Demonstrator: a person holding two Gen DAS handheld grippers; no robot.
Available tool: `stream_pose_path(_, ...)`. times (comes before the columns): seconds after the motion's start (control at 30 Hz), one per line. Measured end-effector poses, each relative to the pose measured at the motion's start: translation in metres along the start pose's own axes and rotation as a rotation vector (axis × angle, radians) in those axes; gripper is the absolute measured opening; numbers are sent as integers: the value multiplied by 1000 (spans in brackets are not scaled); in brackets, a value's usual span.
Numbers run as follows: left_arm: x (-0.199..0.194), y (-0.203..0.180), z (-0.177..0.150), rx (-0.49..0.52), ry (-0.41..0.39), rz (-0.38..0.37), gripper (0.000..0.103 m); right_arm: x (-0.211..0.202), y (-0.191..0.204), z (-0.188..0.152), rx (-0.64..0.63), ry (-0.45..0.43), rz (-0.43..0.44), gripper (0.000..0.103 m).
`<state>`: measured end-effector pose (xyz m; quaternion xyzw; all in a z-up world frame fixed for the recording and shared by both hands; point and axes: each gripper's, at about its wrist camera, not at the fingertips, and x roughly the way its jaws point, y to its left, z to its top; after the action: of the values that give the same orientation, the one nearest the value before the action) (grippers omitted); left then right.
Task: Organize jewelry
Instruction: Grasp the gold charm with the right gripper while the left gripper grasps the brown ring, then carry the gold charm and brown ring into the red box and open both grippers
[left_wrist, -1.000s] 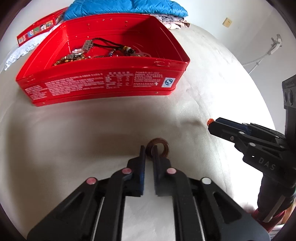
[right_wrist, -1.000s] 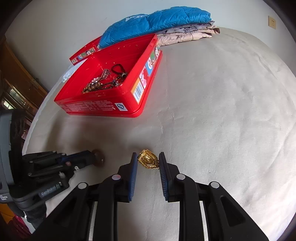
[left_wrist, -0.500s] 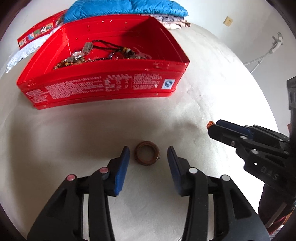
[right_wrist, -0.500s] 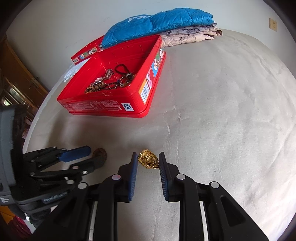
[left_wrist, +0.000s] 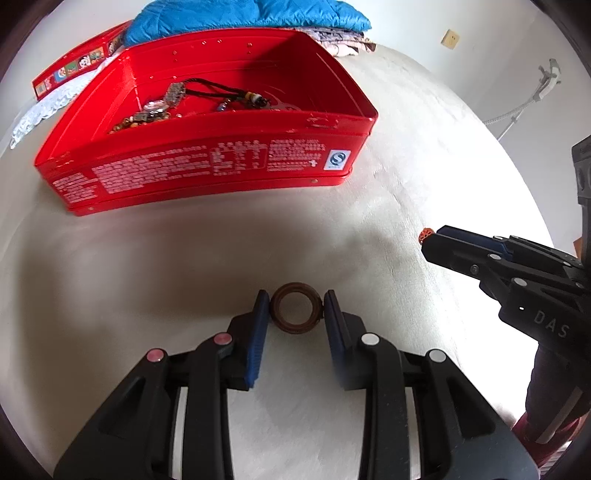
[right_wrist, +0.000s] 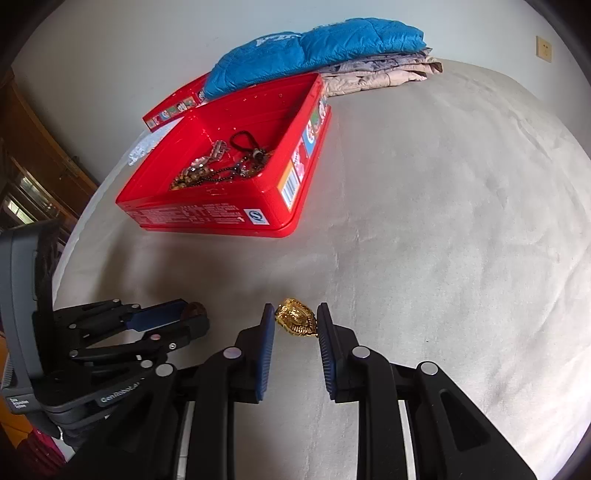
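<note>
**Two pieces left out, both bracketed and ready to lift**

Here we are on the pale beige bed cover (right_wrist: 443, 229), and the open red tin box (left_wrist: 207, 173) already holds a tangle of beaded necklaces and chains (right_wrist: 221, 166), so most of the sorting looks done. Two pieces remain outside, well short of the box. The left gripper (left_wrist: 294, 312) has its jaws pressed on either side of the flat brown wooden ring (left_wrist: 294, 313), which lies on the cover. The right gripper (right_wrist: 295, 319) has its jaws tight against the ornate gold pendant (right_wrist: 296, 317), apparently pinching it. Neither is lifted yet. What's left, by my read: carry both to the box and drop them in.
</note>
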<state>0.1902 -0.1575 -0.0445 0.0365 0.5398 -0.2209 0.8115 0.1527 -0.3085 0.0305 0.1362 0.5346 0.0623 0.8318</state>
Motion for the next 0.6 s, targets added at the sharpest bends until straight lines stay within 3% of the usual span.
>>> stream_pose_path(0.6,-51,57,-17,-76,-107,47,29,-1,53,-1,-76,-5,58,23)
